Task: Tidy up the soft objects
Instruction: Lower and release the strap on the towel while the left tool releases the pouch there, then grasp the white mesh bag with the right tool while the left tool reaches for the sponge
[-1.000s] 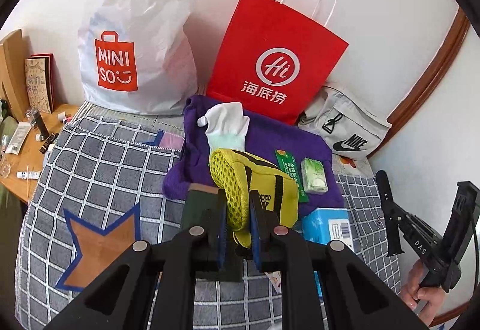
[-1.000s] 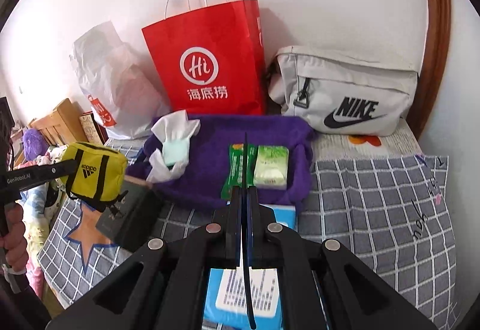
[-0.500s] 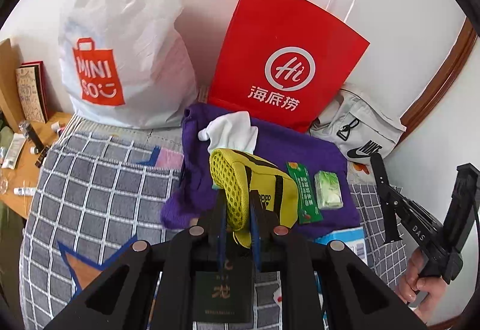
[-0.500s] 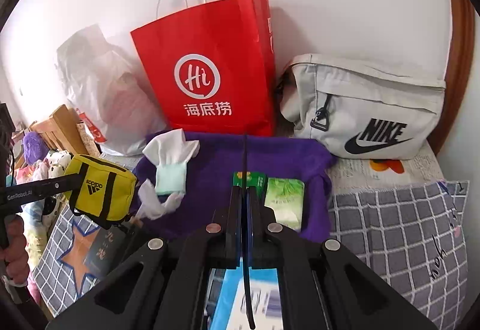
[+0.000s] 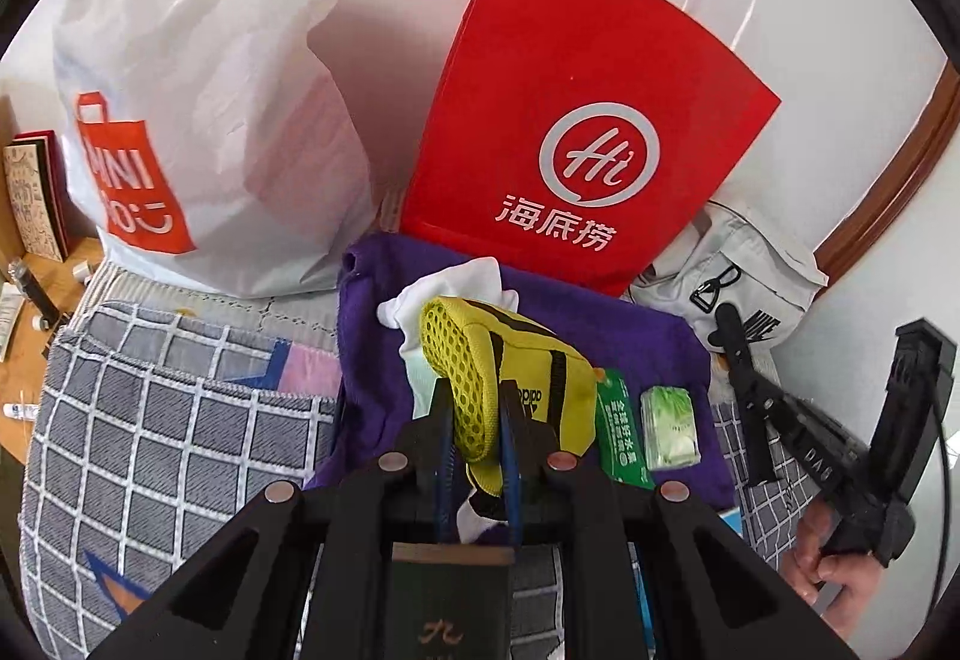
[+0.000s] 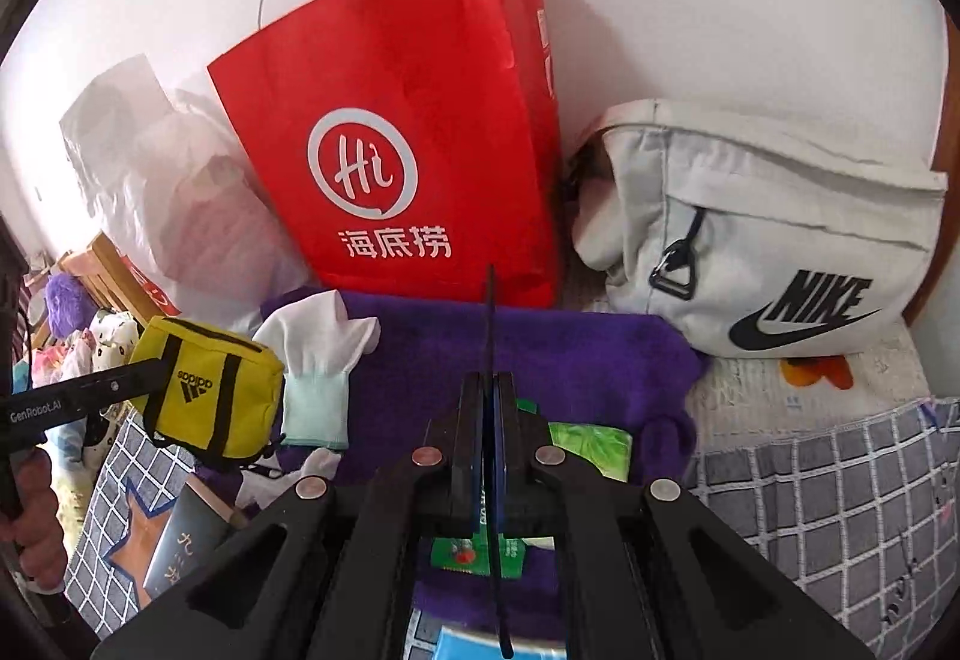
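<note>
1. Yellow mesh of a small pouch (image 5: 510, 378) is clamped between the jaws of the left gripper (image 5: 474, 420), held above a purple towel (image 5: 648, 342).
2. The right gripper (image 6: 489, 396) is pressed fully together, nothing held, before a red paper bag (image 6: 408, 162).

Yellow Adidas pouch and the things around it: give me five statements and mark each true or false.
1. The left gripper is shut on the yellow Adidas pouch. True.
2. The right gripper holds the white glove. False: its jaws are shut on nothing, and the glove lies on the purple towel.
3. The red Haidilao paper bag stands between the white Miniso bag and the grey Nike bag. True.
4. The green tissue pack lies inside the Nike bag. False: it lies on the purple towel.
5. The Nike bag lies left of the red bag. False: right.
</note>
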`<state>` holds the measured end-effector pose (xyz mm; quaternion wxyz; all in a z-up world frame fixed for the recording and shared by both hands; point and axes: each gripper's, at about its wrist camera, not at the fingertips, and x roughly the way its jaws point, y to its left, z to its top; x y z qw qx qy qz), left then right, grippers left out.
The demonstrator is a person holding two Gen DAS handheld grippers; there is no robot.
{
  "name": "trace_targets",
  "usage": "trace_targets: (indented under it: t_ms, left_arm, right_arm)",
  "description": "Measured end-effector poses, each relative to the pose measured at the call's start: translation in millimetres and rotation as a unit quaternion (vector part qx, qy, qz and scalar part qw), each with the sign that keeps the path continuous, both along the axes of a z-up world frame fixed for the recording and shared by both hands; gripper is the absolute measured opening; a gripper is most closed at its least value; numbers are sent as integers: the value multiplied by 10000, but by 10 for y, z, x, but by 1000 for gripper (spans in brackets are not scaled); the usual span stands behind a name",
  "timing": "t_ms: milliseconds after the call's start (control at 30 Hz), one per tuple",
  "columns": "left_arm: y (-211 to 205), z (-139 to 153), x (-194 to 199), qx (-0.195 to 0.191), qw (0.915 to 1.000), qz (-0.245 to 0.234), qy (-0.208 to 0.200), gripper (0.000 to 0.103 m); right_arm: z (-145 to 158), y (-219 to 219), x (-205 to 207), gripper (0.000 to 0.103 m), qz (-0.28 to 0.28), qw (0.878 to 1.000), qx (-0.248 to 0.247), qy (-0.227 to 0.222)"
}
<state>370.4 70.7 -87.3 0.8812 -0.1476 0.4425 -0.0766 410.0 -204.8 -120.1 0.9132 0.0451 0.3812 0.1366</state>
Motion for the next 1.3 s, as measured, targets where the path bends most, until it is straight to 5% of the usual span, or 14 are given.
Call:
trace_targets:
  t_ms: [333, 767, 867, 1033, 1233, 1300]
  left_arm:
    - [-41, -359, 241, -24, 9994, -277, 213, 13]
    - [-26, -603, 384, -220, 9981, -283, 500, 16]
    - [-53, -628, 391, -171, 9979, -342, 526, 22]
    - [-74, -595, 371, 42, 9982, -279, 533, 59]
    - [-69, -436, 235, 299, 9985, -162, 422, 59]
    - [-63, -365, 138, 297, 9987, -167, 389, 59]
  right_arm:
    - [-368, 11, 192, 3, 58, 9988, -151, 454]
    - [-489, 74, 243, 3, 115, 9974, -313, 632]
    - [-474, 112, 254, 3, 132, 9976, -314, 602]
    - [-381, 133, 200, 9, 176, 9978, -295, 559]
    - [-158, 260, 21, 16, 316, 9984, -347, 322]
    - [-85, 319, -104, 29, 432, 9981, -371, 245]
